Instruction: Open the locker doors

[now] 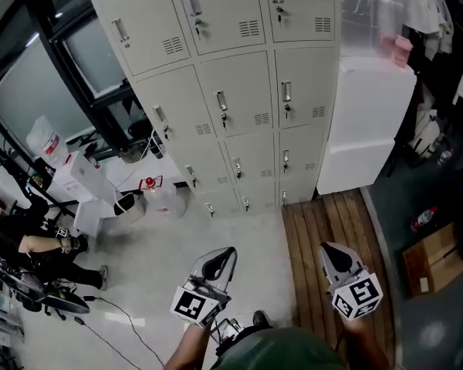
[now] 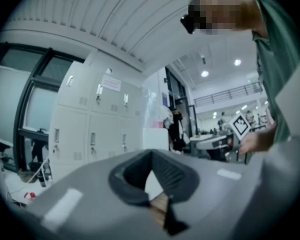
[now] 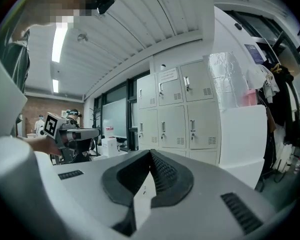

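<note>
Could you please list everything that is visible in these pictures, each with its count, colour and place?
locker bank: one, cream, three columns, all visible doors closed, ahead at the top of the head view
white cabinet: one, white, beside the lockers on their right
wooden floor strip: one, brown, in front of the cabinet
cardboard box: one, brown, on the floor at far right
bottle: one, pale with a red cap, near the box
seated person: one, dark clothes, far left
left gripper: one, grey, jaws shut, empty, bottom centre
right gripper: one, grey, jaws shut, empty, bottom right
</note>
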